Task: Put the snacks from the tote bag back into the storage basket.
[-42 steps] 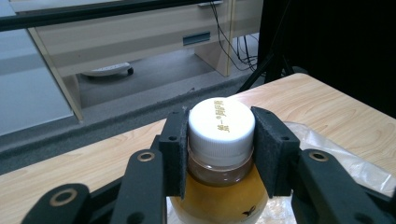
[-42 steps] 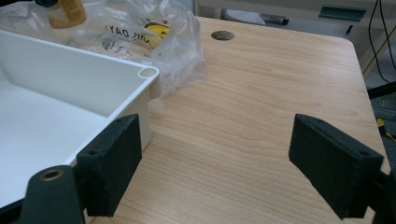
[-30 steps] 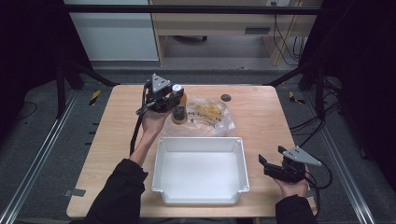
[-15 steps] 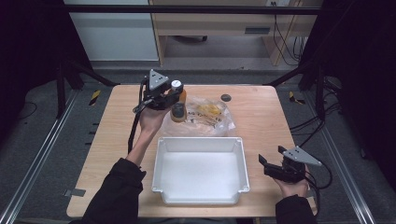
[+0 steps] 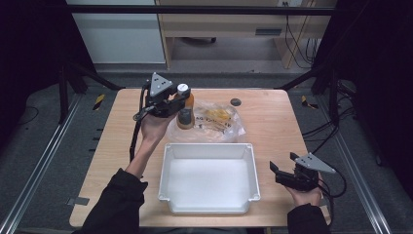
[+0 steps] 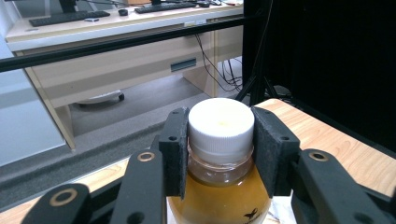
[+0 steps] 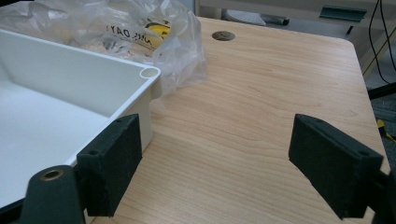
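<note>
While the left hand-held gripper [image 5: 181, 101] sits over the far left part of the wooden bench [image 5: 272, 126], its two black jaws are clamped against the white cap [image 6: 220, 122] of a bottle of amber liquid [image 5: 185, 113], one pad on each side of the cap, as the left gripper view shows up close. From the high view the bottle stands upright, just beside the left edge of a crumpled clear plastic bag [image 5: 219, 122] with yellow contents, and just beyond the far rim of a white rectangular tray [image 5: 209, 148] that lies in the middle of the bench. Whether the bottle's base touches the bench cannot be told. At the near right of the bench, the right hand-held gripper [image 5: 280, 174] is held low, well apart from the bottle, its jaws spread wide with nothing between them; in the right gripper view one pad [image 7: 112, 163] lies just beside the tray's outer wall. A small dark round hole [image 5: 235, 102] marks the bench beyond the bag.
</note>
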`<state>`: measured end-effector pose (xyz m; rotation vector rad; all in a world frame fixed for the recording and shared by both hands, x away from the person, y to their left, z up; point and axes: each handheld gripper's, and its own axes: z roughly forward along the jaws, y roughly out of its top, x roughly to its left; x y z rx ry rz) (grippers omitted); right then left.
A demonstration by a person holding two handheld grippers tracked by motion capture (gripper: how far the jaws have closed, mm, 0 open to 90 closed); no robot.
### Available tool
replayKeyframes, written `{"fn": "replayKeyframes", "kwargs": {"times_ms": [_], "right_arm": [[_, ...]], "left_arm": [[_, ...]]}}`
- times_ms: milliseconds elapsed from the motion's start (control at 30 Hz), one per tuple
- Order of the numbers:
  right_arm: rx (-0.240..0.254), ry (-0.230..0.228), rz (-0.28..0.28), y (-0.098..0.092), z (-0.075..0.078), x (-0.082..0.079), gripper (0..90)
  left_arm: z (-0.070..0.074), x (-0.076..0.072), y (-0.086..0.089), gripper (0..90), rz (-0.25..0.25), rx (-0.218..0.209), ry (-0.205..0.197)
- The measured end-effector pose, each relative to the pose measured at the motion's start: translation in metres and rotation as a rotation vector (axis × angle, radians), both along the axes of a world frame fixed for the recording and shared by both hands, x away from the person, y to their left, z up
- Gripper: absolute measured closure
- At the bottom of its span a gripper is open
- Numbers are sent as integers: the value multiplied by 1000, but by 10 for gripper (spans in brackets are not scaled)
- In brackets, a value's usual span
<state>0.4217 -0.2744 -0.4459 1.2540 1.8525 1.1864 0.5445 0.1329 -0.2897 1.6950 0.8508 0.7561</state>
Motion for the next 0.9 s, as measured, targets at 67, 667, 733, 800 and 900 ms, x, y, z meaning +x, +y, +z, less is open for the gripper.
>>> {"fn": "replayKeyframes", "kwargs": {"times_ms": [67, 667, 733, 800, 900], "right_arm": [[-1, -2, 0, 0, 0, 0, 174], [-3, -4, 1, 0, 0, 0, 175], [-3, -3, 1, 0, 0, 0, 175], [-5, -3, 1, 0, 0, 0, 175], [-5, -2, 1, 0, 0, 0, 175]], "left_arm": [[1, -3, 0, 589, -3, 10, -5], [2, -29, 0, 589, -49, 17, -16], [1, -32, 0, 589, -52, 17, -15], [-1, -35, 2, 589, -56, 12, -15], [-2, -40, 3, 589, -61, 7, -15]]}}
